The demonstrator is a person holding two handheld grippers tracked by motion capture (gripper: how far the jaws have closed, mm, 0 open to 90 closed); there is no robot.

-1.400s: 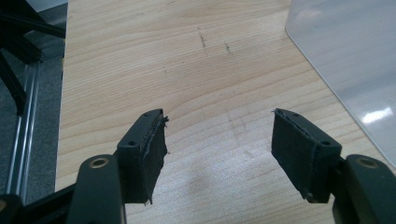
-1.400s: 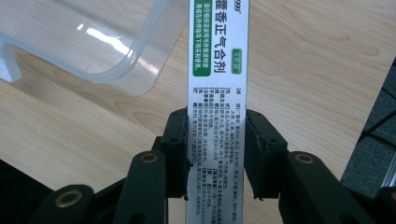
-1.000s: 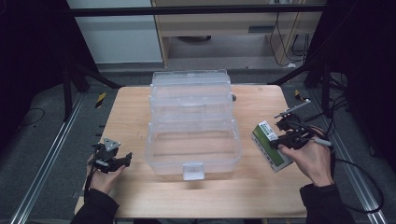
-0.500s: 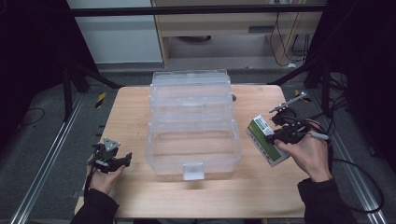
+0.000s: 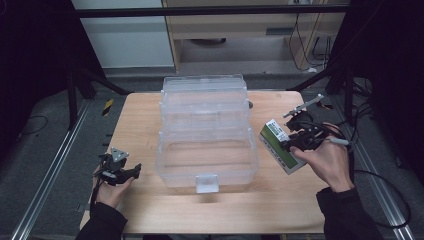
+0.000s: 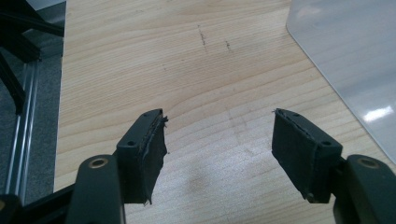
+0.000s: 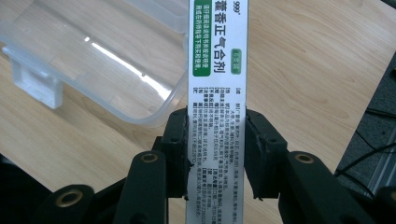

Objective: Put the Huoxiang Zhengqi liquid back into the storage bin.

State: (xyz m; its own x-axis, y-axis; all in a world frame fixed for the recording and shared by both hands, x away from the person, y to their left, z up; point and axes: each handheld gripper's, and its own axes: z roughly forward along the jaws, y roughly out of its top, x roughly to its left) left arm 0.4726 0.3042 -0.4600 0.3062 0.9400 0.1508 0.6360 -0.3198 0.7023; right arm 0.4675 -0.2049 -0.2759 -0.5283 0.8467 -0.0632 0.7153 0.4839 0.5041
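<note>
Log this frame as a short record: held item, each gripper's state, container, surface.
held item: green and white box, clamped on its narrow sides
right gripper: shut on the box, beside the container's right wall
left gripper: open, nothing between the jaws, over bare wood
container: clear plastic bin, tiers open, mid-table
surface: wooden table

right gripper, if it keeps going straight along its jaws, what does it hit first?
Most likely the clear plastic box. The right gripper is shut on a green-and-white carton that sticks out ahead of it toward the box's near rim, so the carton's far end would probably touch first. Depth is hard to judge.
</note>
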